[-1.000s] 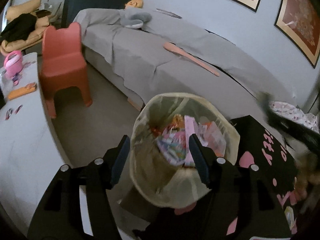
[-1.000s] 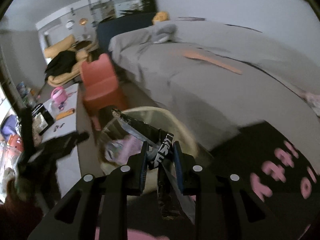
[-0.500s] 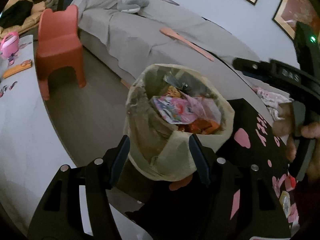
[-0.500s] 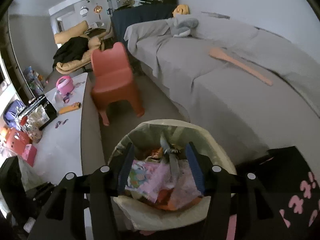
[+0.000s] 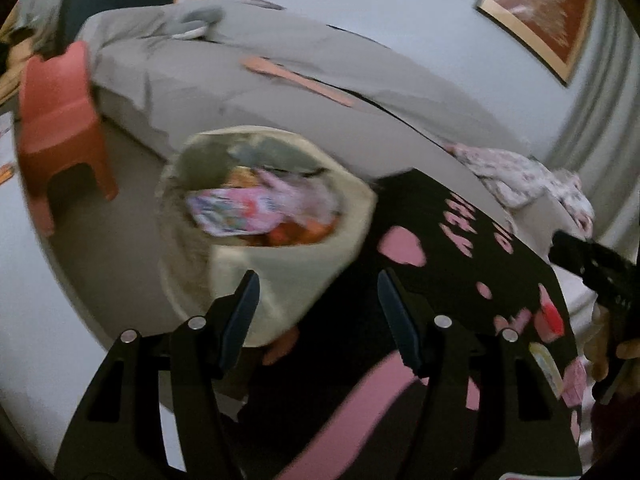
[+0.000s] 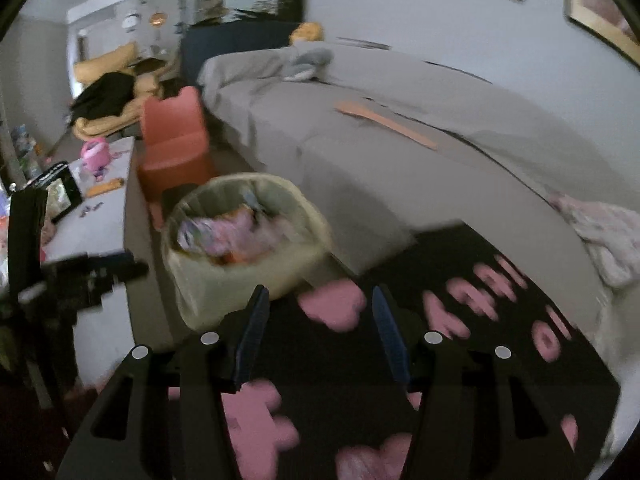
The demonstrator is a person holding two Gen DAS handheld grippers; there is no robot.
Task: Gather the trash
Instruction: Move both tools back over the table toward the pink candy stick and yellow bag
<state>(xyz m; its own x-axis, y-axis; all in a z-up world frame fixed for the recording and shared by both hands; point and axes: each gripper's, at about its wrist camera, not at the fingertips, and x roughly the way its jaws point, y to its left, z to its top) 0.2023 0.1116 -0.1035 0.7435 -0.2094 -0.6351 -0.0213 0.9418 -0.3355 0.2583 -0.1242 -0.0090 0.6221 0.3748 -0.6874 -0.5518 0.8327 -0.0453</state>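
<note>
Both my grippers are spread wide and empty, left gripper and right gripper, with the bin full of wrappers sitting at eleven o'clock in both views, just beside the black table. I'd say I'm between drops, hunting the next piece. Wrappers lie at three o'clock on the table, so I'll swing right and pinch one.

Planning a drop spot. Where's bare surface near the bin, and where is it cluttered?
Bare: grey bedspread between the bin and the flat orange strip; floor between the red chair and bin. Crowded: the bin's top, the black mat's right edge with wrappers.
</note>
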